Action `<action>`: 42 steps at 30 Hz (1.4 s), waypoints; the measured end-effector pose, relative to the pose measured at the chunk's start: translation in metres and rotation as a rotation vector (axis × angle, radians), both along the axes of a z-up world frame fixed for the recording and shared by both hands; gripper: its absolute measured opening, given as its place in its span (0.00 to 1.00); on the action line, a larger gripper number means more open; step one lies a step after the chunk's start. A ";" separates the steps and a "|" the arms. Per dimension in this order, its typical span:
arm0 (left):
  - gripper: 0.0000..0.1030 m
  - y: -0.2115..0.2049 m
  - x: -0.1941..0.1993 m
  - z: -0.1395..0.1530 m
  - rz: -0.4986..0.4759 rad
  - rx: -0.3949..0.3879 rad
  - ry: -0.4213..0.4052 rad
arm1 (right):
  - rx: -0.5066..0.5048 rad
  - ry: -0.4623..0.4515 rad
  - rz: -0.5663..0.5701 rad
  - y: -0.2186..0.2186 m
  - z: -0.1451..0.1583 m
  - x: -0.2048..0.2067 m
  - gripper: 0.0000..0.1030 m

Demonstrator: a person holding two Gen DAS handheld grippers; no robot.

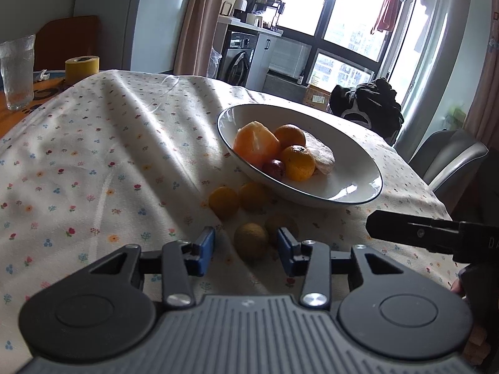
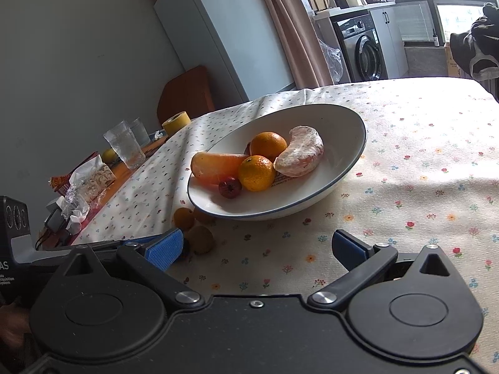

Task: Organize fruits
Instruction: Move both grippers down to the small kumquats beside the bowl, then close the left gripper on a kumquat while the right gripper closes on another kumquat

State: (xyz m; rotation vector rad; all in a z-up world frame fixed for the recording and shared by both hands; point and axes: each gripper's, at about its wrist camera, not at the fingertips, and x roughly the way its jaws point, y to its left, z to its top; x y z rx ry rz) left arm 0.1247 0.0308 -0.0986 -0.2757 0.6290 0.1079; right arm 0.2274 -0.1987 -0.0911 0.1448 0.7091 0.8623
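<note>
Your left gripper (image 1: pixel 246 246) hangs low over the floral tablecloth (image 1: pixel 93 155) with its blue pads spread apart and nothing between them but air; a small brownish-green round fruit (image 1: pixel 251 240) lies on the cloth just ahead of the gap, a second like it (image 1: pixel 282 222) close behind by the right pad. Two small orange citrus fruits (image 1: pixel 224 202) sit side by side beyond these, right against the foot of the white bowl (image 1: pixel 358 155). The bowl (dark-rimmed, shallow) already carries two glossy mandarins (image 2: pixel 257 172), a peeled pale citrus segment (image 2: pixel 300 155), an orange wedge-like piece (image 2: pixel 218 163) and a little dark red fruit (image 2: pixel 230 187). Your right gripper (image 2: pixel 257 246) is spread wide and empty too, hovering over bare cloth near the bowl's front rim.
</note>
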 end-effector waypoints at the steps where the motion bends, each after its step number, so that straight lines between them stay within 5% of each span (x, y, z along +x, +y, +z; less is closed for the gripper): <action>1: 0.37 0.000 0.000 0.000 0.000 0.006 -0.002 | 0.002 0.001 0.008 0.002 0.000 0.000 1.00; 8: 0.24 0.006 -0.002 0.002 -0.021 0.003 -0.034 | -0.009 -0.002 0.057 0.023 -0.001 -0.003 0.99; 18: 0.22 0.022 -0.013 0.007 -0.005 -0.006 -0.065 | -0.022 -0.008 0.087 0.052 0.001 -0.007 0.90; 33: 0.22 0.026 -0.019 0.010 -0.018 -0.008 -0.060 | -0.062 -0.009 0.111 0.071 -0.007 -0.006 0.43; 35: 0.22 0.025 -0.019 0.011 -0.018 -0.003 -0.057 | -0.068 -0.007 0.120 0.071 -0.008 -0.006 0.30; 42: 0.22 0.017 -0.019 0.017 -0.036 0.016 -0.065 | -0.070 -0.016 0.151 0.070 -0.008 -0.013 0.25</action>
